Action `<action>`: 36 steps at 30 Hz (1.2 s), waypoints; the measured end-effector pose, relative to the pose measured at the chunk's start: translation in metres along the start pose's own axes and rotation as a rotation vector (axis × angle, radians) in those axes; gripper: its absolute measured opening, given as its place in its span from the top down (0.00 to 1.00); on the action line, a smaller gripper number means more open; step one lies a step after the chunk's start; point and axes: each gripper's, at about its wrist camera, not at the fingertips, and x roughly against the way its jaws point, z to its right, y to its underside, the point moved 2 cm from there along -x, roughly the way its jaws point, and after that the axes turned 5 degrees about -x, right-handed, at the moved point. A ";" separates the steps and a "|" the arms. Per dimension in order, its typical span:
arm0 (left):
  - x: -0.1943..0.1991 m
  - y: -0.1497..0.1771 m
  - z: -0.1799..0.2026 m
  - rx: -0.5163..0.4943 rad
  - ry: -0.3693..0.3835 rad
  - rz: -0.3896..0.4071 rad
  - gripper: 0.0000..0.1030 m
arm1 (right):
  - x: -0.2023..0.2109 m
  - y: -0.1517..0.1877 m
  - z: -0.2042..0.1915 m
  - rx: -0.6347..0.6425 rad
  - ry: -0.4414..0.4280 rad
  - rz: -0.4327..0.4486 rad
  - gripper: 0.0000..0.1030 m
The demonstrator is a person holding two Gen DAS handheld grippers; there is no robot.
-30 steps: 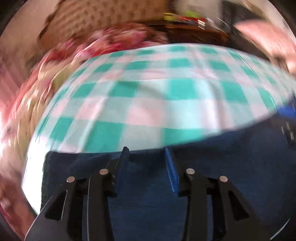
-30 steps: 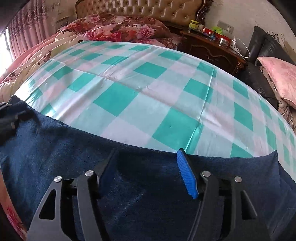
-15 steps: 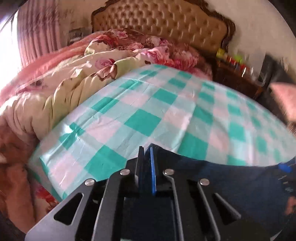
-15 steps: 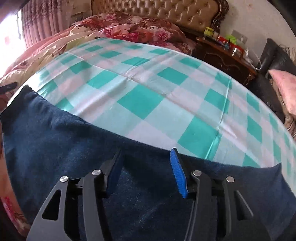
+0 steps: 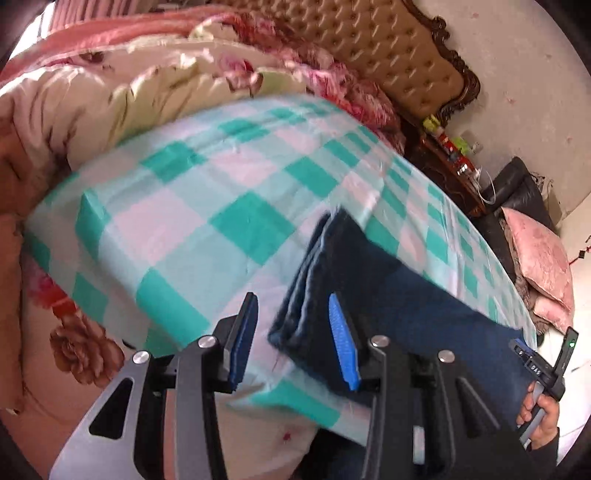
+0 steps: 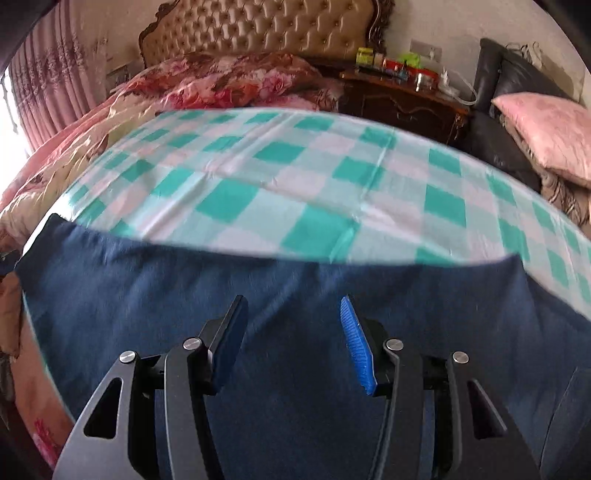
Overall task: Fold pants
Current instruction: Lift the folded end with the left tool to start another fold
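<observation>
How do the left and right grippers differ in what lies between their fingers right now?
The left gripper straddles the layered end edge of the navy pants, checked sheet showing beside it; the right gripper hangs over flat cloth only. The left gripper's fingers are opening; the right gripper's gap is steady and looks wider. Both are open, gripping nothing.

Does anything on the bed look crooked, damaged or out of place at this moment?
Nothing is damaged or spilled. The dark blue pants lie folded on the checked sheet, but at their end the stacked layers look slightly uneven. The floral quilt sits bunched near the headboard.
</observation>
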 end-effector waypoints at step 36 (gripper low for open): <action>0.009 -0.001 0.019 0.050 -0.020 -0.007 0.76 | 0.108 0.047 0.149 -0.211 0.138 0.176 0.52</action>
